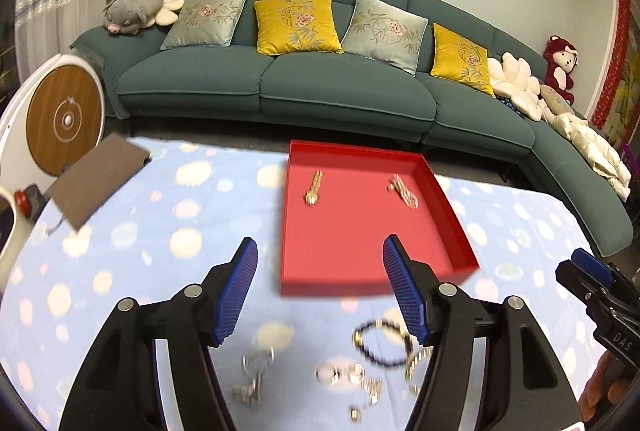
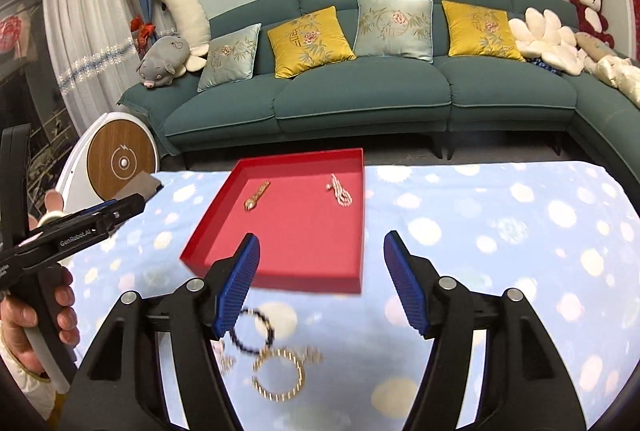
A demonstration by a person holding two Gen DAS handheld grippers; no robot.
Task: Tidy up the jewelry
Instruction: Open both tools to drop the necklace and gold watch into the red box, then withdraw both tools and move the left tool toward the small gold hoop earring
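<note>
Blue spotted cloth (image 1: 132,271) bears red tray (image 1: 452,215), both claws empty, open.

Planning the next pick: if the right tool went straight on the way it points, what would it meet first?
Probably the red tray: the open right tool aims at its near edge. Depth is unclear, so it might land on the spotted blanket just short of it.

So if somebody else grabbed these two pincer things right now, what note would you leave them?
Left gripper: open, empty.
Right gripper: open, empty.
In the red tray: a gold watch and a pearl piece, lying apart.
On the spotted blanket, near side of the tray: dark bead bracelet, gold chain bracelet, several blurred silver pieces.
Left to do: move those into the tray.
</note>
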